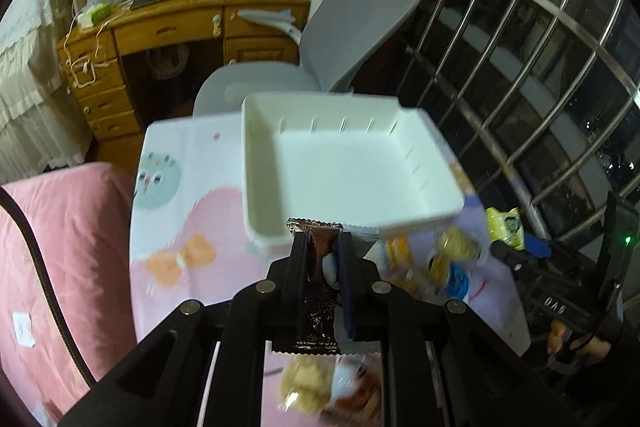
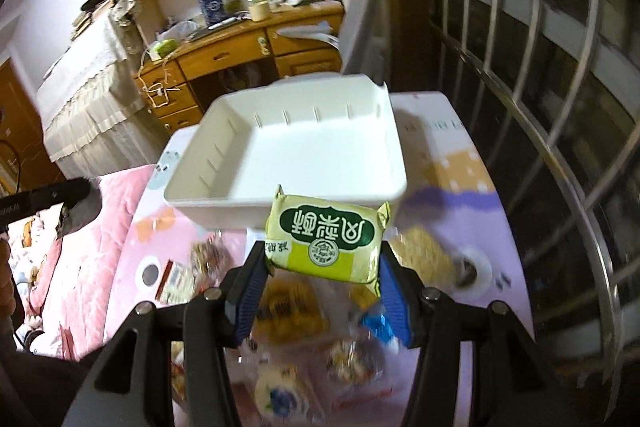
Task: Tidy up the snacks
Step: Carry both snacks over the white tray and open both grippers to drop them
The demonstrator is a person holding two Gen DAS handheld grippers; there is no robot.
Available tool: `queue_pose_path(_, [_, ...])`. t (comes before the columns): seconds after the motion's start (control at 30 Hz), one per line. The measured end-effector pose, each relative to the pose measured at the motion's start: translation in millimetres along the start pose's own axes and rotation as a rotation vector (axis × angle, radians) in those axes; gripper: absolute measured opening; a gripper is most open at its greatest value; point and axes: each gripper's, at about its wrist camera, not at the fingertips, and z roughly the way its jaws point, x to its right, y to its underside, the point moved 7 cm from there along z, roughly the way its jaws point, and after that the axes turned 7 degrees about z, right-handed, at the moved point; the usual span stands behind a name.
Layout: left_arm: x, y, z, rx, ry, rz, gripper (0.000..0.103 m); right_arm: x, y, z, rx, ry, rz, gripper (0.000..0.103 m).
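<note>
On the left, the left gripper (image 1: 323, 251) has its jaws pinching a dark brown foil snack bar (image 1: 318, 291) lengthwise, the bar's crimped front end poking out just over the near rim of the white bin (image 1: 264, 167). The bin sits on the pastel-patterned desk (image 1: 180, 187) and looks empty in both views. The narrow grip on a slick wrapper is the weak point here: if the bar pivots between the pads, it could swing and land on the rim or outside the bin rather than inside.

Between the grippers, loose snacks (image 1: 448, 267) lie scattered on the desk just beside the bin's near edge (blurred, so their kinds are hard to tell).

On the right, the right gripper (image 2: 323, 259) has its jaws spread wide around a yellow-green pastry packet (image 2: 326, 241), holding it by its two sides, with the packet's far edge overlapping the bin's near wall in this view. I judge both items are about to be dropped in. The packet is soft and puffed, so squeezing could crush it, and releasing early would drop it short onto the pile. Either gripper could also nudge the light bin.
</note>
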Motion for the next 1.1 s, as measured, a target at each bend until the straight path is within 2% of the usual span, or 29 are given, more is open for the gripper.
queue_pose_path(0.17, [12.7, -44.1, 19.1, 0.047, -0.013, -0.007, 0.012, -1.3, -36.4, 14.4, 0.016, -0.041, -0.016, 0.054])
queue_pose_path(0.3, [18.1, -69.7, 42.2, 0.052, -0.025, -0.029, 0.012, 4.9, -61.1, 28.6, 0.015, -0.099, 0.036, 0.054])
queue_pose_path(0.4, [21.9, -83.4, 57.7, 0.053, -0.025, -0.006, 0.013, 9.8, -78.3, 42.2, 0.015, -0.132, 0.057, 0.054])
queue_pose_path(0.6, [32.2, -102.8, 80.0, 0.061, -0.011, 0.012, 0.013, 17.6, -87.2, 61.1, -0.007, -0.155, 0.074, 0.056])
queue_pose_path(0.67, [34.2, -104.6, 86.0, 0.048, 0.006, -0.006, 0.021, 19.8, -85.9, 68.3, -0.036, -0.174, 0.094, 0.056])
queue_pose_path(0.73, [37.3, -104.4, 91.5, 0.031, 0.057, -0.041, 0.036, 23.6, -85.1, 74.4, -0.065, -0.186, 0.115, 0.06])
queue_pose_path(0.8, [40.6, -103.0, 95.2, 0.021, 0.067, -0.057, 0.043, 26.9, -83.8, 76.8, -0.078, -0.188, 0.122, 0.066])
queue_pose_path(0.93, [43.8, -96.7, 97.8, -0.004, 0.03, -0.051, 0.048, 34.6, -83.6, 80.0, -0.089, -0.202, 0.15, 0.072])
queue_pose_path(1.1, [45.6, -82.7, 96.7, -0.035, 0.003, -0.08, 0.054, 44.2, -79.6, 80.2, -0.106, -0.22, 0.192, 0.075])
